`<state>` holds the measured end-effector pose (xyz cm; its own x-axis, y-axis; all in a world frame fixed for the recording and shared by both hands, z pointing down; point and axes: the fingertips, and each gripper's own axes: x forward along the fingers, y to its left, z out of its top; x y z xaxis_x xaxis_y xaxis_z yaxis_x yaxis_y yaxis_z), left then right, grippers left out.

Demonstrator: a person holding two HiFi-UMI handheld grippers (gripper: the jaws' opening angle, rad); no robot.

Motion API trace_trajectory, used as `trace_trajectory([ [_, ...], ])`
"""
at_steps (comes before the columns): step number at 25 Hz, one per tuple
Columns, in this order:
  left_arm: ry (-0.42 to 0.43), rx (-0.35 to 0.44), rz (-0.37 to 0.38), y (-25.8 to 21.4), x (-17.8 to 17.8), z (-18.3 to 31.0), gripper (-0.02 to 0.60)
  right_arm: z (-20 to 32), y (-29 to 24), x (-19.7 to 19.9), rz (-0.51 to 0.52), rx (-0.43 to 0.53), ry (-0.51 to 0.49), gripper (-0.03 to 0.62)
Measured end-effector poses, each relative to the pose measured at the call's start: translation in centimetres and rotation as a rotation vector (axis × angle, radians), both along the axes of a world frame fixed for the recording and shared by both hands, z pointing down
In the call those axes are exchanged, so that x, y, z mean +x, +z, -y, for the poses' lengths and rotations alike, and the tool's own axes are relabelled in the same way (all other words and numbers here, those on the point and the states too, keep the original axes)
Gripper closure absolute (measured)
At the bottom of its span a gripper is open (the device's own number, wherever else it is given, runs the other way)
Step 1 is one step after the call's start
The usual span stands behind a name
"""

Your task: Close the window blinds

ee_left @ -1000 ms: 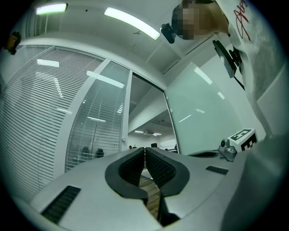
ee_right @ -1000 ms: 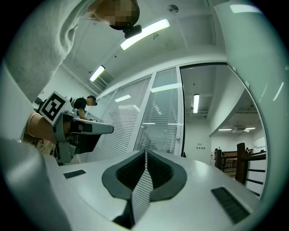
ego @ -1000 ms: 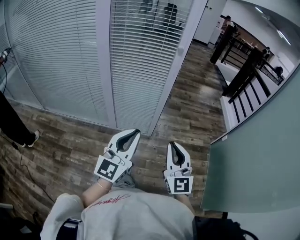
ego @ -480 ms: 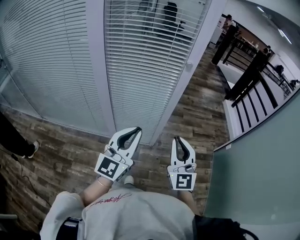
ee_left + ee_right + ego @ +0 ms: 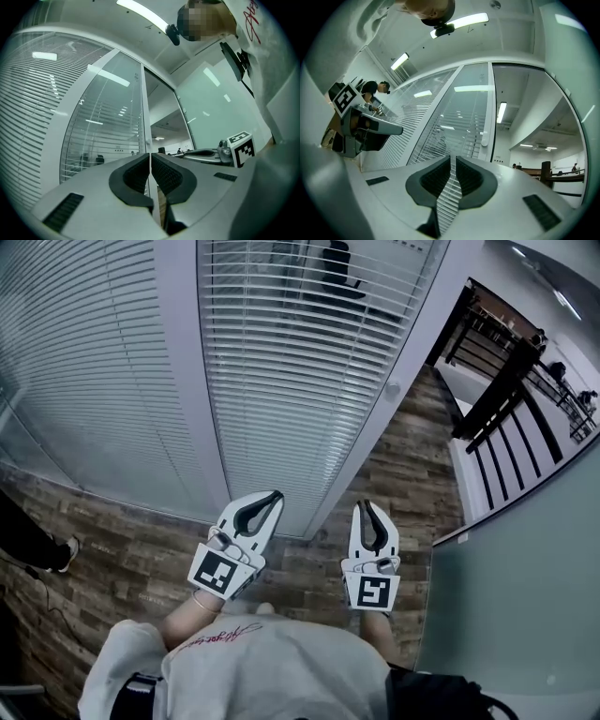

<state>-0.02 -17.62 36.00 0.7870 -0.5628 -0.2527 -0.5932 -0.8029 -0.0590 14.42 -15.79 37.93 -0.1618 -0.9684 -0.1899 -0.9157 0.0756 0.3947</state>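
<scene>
Wood-plank floor (image 5: 131,540) underfoot, glazed wall ahead. Both sets of my fingers pressed together, pinching nothing: left gripper (image 5: 275,496), right gripper (image 5: 364,506), both short of the wall. Blinds (image 5: 281,371) straight ahead, seemingly behind glass, slats tilted open, chair (image 5: 336,263) showing through. Slats look thin, light, easily bent; better not to grab them, seek control instead. Right gripper view shows long upright handle (image 5: 486,119). Head view gives only small knob (image 5: 392,388) there; same part or not, cannot tell.

Wood floor (image 5: 122,540), dark railing (image 5: 495,390), office chair (image 5: 337,268)
</scene>
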Motion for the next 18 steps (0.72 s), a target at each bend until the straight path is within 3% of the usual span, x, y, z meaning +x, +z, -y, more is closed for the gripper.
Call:
trace_trajectory([
  [4, 0.008, 0.013, -0.03, -0.4, 0.1, 0.8, 0.561, 1.6, -1.9, 1.0, -0.027, 0.043, 0.024, 0.568],
  [7, -0.008, -0.022, 0.008, 0.7, 0.0, 1.7, 0.561, 3.6, -3.0, 2.1, -0.149, -0.005, 0.069, 0.568],
  [9, -0.021, -0.02, -0.008, 0.2, -0.1, 2.1, 0.561, 5.7, -4.4, 2.9, -0.284, -0.006, 0.111, 0.568],
  [12, -0.043, -0.012, -0.029, -0.3, -0.3, 2.5, 0.561, 9.2, -7.5, 4.0, -0.599, 0.042, 0.174, 0.566],
  [14, -0.055, -0.007, -0.038, -0.6, -0.3, 2.4, 0.561, 11.5, -8.6, 5.1, -0.761, 0.025, 0.217, 0.502],
  [15, -0.061, 0.0, -0.047, -0.9, -0.3, 2.3, 0.561, 12.6, -8.9, 5.7, -0.814, 0.012, 0.232, 0.459],
  [18, -0.079, 0.02, -0.07, -1.3, -0.3, 2.5, 0.561, 15.4, -9.2, 7.2, -0.929, -0.034, 0.27, 0.445],
])
